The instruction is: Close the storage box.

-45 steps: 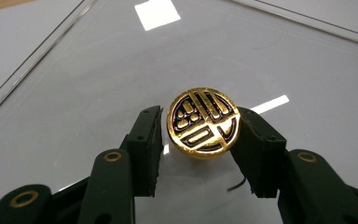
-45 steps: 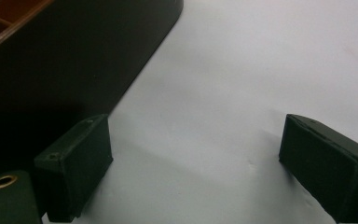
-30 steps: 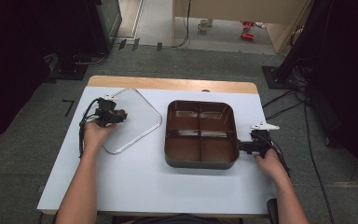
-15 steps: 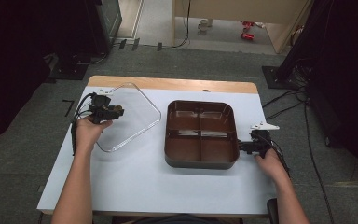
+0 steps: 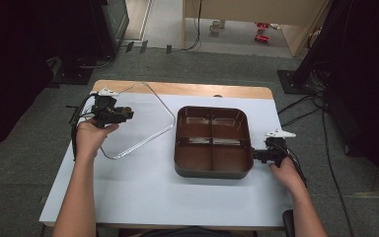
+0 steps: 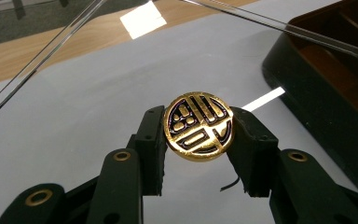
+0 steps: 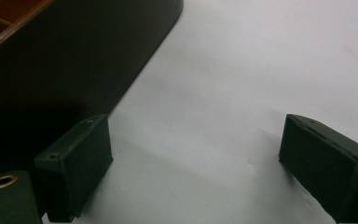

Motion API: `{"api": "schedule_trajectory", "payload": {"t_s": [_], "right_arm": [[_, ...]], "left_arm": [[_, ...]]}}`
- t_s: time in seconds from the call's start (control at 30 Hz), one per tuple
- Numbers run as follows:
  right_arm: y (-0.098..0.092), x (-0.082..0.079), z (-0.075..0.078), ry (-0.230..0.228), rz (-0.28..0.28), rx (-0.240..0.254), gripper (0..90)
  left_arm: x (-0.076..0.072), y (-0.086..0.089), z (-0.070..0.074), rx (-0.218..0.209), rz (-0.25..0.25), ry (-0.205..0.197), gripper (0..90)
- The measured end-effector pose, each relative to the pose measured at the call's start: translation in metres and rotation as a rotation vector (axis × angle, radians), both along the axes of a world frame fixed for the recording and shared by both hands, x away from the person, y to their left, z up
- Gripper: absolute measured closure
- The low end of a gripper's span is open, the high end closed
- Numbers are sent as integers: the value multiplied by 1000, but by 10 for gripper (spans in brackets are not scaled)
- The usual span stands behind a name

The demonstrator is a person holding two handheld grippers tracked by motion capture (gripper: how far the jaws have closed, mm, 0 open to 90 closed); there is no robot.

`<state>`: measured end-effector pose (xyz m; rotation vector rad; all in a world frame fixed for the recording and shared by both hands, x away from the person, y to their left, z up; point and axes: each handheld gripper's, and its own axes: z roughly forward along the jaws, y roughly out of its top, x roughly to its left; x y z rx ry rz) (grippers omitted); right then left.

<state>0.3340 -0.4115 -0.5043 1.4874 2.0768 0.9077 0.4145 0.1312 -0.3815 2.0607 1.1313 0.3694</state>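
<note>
1. The left gripper (image 5: 123, 112) is held above the table's (image 5: 143, 197) far-left corner area. Its jaws pinch the gold emblem knob (image 6: 198, 125) at the centre of a clear lid (image 5: 143, 129), one jaw on each side of the knob.
2. The lid hangs tilted from this grip, just left of the brown four-compartment tray (image 5: 212, 170). Its right corner comes close to the tray's left wall; contact cannot be confirmed.
3. The tray stands right of the table's centre and lies to the right of the left gripper. Any covering move would therefore run rightward. The lid's corners sit turned relative to the tray's walls, so a turn of the wrist is likely needed.
4. The left forearm reaches forward along the table's left edge.
5. The right gripper (image 5: 254, 155) rests low on the table, at the tray's near-right corner. Its jaws are spread wide and empty; one jaw stands just beside the tray wall (image 7: 74, 56).
</note>
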Motion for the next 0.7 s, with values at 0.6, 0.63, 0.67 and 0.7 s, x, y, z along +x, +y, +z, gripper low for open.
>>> {"api": "schedule_trajectory", "payload": {"t_s": [0.6,0.63,0.67,0.7], "right_arm": [[0,0,0,0,2,-1,87],[0,0,0,0,2,-2,87],[0,0,0,0,2,-2,87],[0,0,0,0,2,-1,87]], "left_arm": [[-16,-58,20,-9,-183,-68,594],[-15,-62,19,-9,-196,-64,594],[-15,-66,18,-15,-207,-59,594],[-15,-70,16,-17,-220,-56,594]]}}
